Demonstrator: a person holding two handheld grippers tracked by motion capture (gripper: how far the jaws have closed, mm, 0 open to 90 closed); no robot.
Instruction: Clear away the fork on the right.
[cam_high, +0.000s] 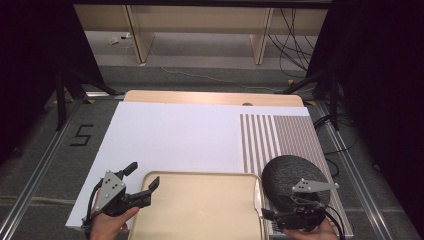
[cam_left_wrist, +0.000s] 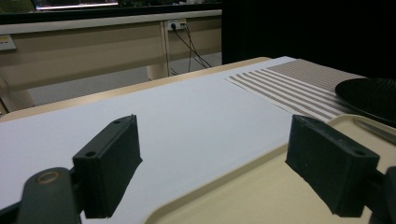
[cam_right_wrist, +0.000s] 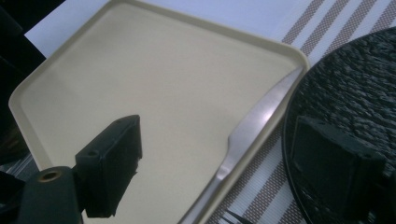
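white table (cam_high: 175, 135), tan tray (cam_high: 200, 210) between both tongs. left tongs (cam_high: 146, 181) wide open astride tray's corner; right tongs (cam_right_wrist: 224, 172) wide open, empty, knife (cam_right_wrist: 252, 130) between its jaws, black plate (cam_right_wrist: 355, 93) under one jaw.

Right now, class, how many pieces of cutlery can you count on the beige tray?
1: a metal knife lies along the tray's edge nearest the black plate. Its handle end is cut off from view.

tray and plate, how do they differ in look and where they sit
The tray is beige, rectangular and smooth; the plate is black, round and rough-textured. The tray lies mostly on the white sheet, the plate on the striped mat. A metal knife rests along the tray's rim beside the plate. Both lie flat.
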